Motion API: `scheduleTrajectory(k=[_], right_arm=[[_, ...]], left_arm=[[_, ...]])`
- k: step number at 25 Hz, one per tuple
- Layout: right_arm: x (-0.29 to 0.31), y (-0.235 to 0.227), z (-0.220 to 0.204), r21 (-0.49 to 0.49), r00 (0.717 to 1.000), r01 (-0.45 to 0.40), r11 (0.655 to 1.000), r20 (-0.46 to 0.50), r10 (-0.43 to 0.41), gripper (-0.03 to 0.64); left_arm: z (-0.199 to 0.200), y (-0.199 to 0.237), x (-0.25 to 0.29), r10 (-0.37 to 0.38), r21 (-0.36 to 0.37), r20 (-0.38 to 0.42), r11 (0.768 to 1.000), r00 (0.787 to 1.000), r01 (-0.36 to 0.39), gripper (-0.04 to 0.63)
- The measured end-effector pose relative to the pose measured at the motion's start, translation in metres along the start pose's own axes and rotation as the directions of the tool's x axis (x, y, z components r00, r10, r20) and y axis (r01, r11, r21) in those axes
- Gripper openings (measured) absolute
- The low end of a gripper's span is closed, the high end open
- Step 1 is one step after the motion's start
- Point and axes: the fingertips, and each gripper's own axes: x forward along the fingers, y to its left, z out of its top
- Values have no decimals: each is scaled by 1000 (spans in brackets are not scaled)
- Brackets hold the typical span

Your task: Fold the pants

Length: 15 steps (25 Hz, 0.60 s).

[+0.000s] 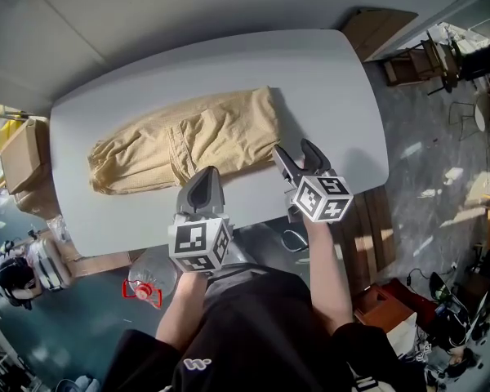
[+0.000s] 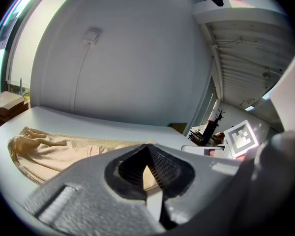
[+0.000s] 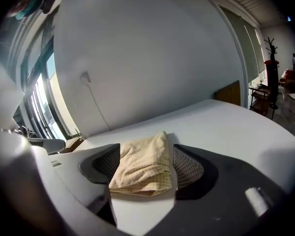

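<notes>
The tan pants (image 1: 188,141) lie folded lengthwise across the white table (image 1: 335,88), waistband end to the right. My left gripper (image 1: 203,180) hovers at the table's near edge, in front of the pants' middle, with its jaws together and nothing in them. The left gripper view shows the cloth (image 2: 54,149) past the shut tips (image 2: 147,149). My right gripper (image 1: 299,153) stands open just in front of the pants' right end. In the right gripper view that folded end (image 3: 142,168) lies on the table (image 3: 226,127) between the spread jaws (image 3: 146,154), and the pads do not press on it.
A cardboard box (image 1: 20,153) stands on the floor left of the table. A clear bottle with a red cap (image 1: 147,284) is below the near edge. Wooden furniture and clutter (image 1: 429,60) fill the floor at the right. A bare wall (image 3: 152,58) is behind the table.
</notes>
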Motion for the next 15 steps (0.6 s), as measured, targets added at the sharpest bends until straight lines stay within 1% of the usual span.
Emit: scheduleTrajectory(k=[5,10,12,15], right_arm=[[20,-21,-29,65,996,12,998,-84,-7,350],[41,-29,-58,105,984,25,994,-177,-6,350],[48,-29,-65,122,979,19,992,-202,6,350],[55,-26,-75,168,973,-1,986,-226,40,340]], left_arm=[[-12,-5,7,6,6,-38,1000,999,-6,0],[-19,2,11,25,-2,-58,1000,998,-25,0],[-22,5,12,34,-5,-72,999,997,-35,0],[-22,9,12,41,-12,-70,999,997,-42,0]])
